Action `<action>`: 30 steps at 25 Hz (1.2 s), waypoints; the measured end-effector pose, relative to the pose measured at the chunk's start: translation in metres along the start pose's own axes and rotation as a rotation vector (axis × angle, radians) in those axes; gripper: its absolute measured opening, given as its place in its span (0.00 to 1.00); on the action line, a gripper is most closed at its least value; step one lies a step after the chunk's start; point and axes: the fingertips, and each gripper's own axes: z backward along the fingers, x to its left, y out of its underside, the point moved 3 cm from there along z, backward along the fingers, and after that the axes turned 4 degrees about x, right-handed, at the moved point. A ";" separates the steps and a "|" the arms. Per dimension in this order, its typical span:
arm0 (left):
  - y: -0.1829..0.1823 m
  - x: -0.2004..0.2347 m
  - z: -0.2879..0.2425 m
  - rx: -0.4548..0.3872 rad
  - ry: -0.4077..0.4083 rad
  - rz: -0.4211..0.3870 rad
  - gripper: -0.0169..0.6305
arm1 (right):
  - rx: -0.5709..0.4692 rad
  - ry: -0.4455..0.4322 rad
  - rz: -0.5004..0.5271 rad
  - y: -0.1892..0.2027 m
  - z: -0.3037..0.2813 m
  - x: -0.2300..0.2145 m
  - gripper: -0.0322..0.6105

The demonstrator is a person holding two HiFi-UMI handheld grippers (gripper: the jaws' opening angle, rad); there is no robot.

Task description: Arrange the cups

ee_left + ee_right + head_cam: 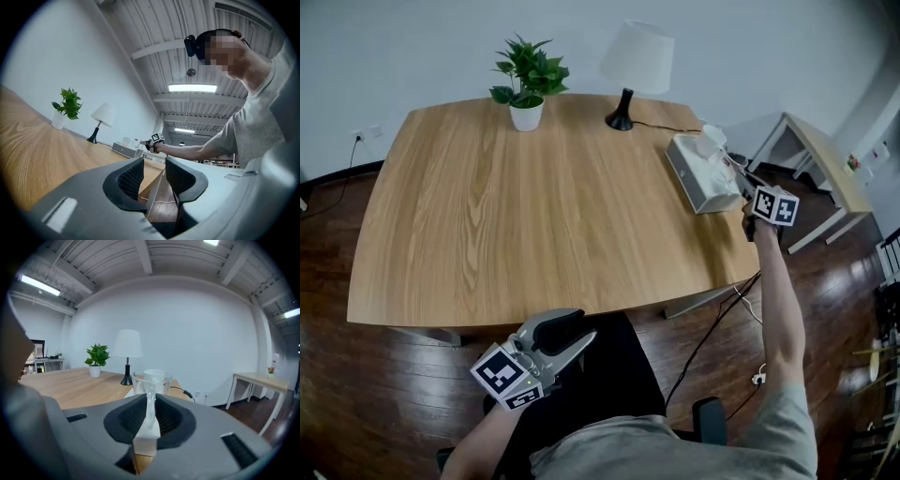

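Observation:
A clear glass cup [152,379] sits right ahead of my right gripper [150,413], whose jaws are shut on its thin handle or rim. In the head view that right gripper [733,169] is at the table's right edge, over a white box [698,178], with the cup [713,141] at its tip. The left gripper [574,335] hangs low in front of the table's near edge, apart from the cups. Its jaws stand open with nothing between them, as the left gripper [154,176] view shows. Whether other cups stand on the box I cannot tell.
On the wooden table [534,206], a potted plant [528,80] and a lamp [633,70] stand at the far edge. A small side table [825,169] is off to the right. A cable [712,328] runs down to the floor, and a black chair [609,375] is below me.

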 end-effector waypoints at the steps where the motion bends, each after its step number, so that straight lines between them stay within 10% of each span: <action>1: -0.002 0.000 0.000 -0.001 0.000 -0.002 0.27 | -0.002 0.010 0.016 0.000 0.001 -0.001 0.15; 4: -0.005 0.002 0.003 -0.001 -0.004 -0.004 0.27 | 0.017 0.059 0.066 0.005 0.003 -0.005 0.18; 7: -0.006 0.002 0.005 -0.002 -0.004 -0.001 0.27 | 0.039 0.069 0.052 0.012 0.004 -0.005 0.42; 12: -0.006 0.001 0.004 -0.001 -0.004 -0.003 0.27 | -0.063 0.078 -0.029 0.007 0.040 0.010 0.43; 21: -0.003 0.009 0.003 -0.027 -0.005 0.064 0.27 | -0.353 -0.620 0.134 0.031 0.117 0.334 0.31; 30: -0.005 0.019 0.012 -0.037 -0.023 0.094 0.27 | -0.360 -0.777 0.174 0.074 0.135 0.439 0.30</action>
